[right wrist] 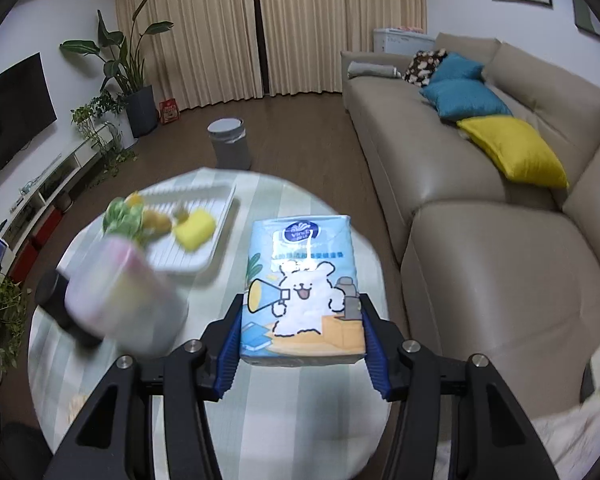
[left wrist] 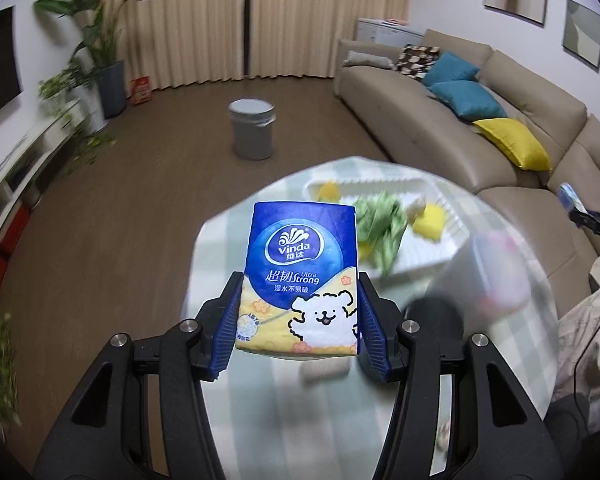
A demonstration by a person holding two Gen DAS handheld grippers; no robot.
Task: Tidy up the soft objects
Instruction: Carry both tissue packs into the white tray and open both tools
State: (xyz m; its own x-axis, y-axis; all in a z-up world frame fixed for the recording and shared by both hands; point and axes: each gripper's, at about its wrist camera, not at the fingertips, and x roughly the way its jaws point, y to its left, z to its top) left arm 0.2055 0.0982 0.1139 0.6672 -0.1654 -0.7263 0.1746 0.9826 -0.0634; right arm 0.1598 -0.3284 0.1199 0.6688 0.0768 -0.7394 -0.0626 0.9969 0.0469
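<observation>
Two tissue packs are held aloft, one per gripper. Left gripper point(left wrist: 298, 322): blue ribbed fingers point(left wrist: 229, 334) clamped on the sides of a dark-blue tissue pack point(left wrist: 300, 276), upright above the round surface point(left wrist: 260, 408). Right gripper point(right wrist: 300, 338): fingers point(right wrist: 374, 354) clamped on a light-blue tissue pack point(right wrist: 302, 288). Beyond them a white tray point(right wrist: 208, 256) on the surface holds a yellow sponge point(right wrist: 194, 230) and blurred green items point(left wrist: 380, 224). A beige sofa point(right wrist: 500, 280) stands beside the surface.
</observation>
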